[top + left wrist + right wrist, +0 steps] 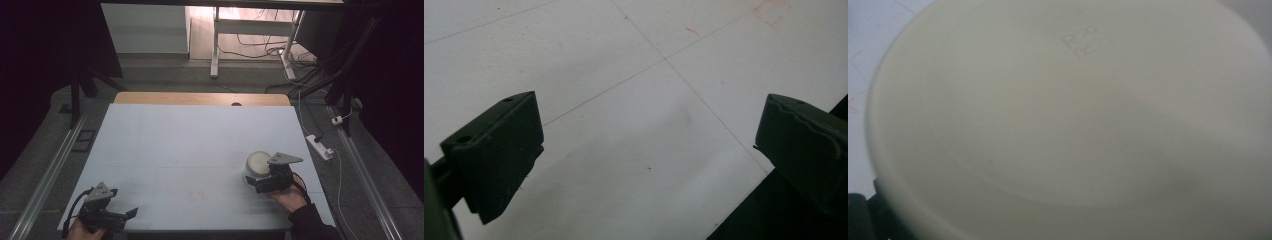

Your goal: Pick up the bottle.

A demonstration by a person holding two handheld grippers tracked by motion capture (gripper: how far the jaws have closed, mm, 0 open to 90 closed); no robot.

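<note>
A round cream-white dish (258, 161) with a flat top sits on the white table (190, 145) at the front right. My right gripper (256, 181) is pressed up against its near side, held by a hand. In the right gripper view the dish (1073, 115) is so close that it hides both jaws, and a faint embossed mark (1085, 42) shows on it. A dark piece of the gripper peeks out under the rim at the lower left. My left gripper (131, 214) (649, 150) hovers open over the front left corner with bare table between its jaws.
The front table edge (744, 200) runs just under the left gripper's right jaw. A small red square mark (196, 196) is drawn near the front middle. A power strip (320, 147) and cables lie on the floor to the right of the table.
</note>
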